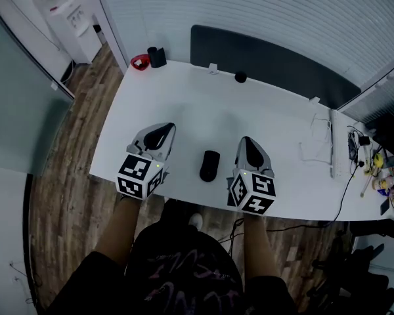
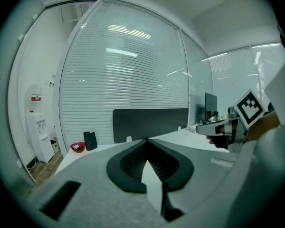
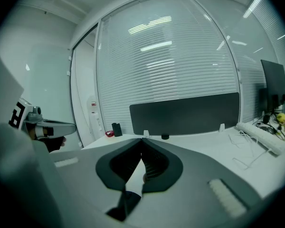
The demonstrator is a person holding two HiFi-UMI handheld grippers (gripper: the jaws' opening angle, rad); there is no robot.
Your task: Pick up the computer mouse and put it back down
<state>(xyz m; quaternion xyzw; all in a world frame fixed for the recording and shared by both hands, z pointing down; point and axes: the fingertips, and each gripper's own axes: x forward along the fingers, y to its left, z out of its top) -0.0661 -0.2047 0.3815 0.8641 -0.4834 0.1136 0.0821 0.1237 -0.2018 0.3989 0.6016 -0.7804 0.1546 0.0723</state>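
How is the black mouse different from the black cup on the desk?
The mouse lies flat near the front edge, between the left gripper and right gripper; the cup stands upright at the far corner beside a red bowl. The mouse is long and rounded; the cup is a straight cylinder. Both are black, on the white desk.

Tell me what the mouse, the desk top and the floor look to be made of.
The mouse looks like matte black plastic: smooth rounded shell, little shine. The desk top seems white laminate or painted board: flat, plain, soft glare. The floor is wood or wood-look planks: brown grain and seams show.
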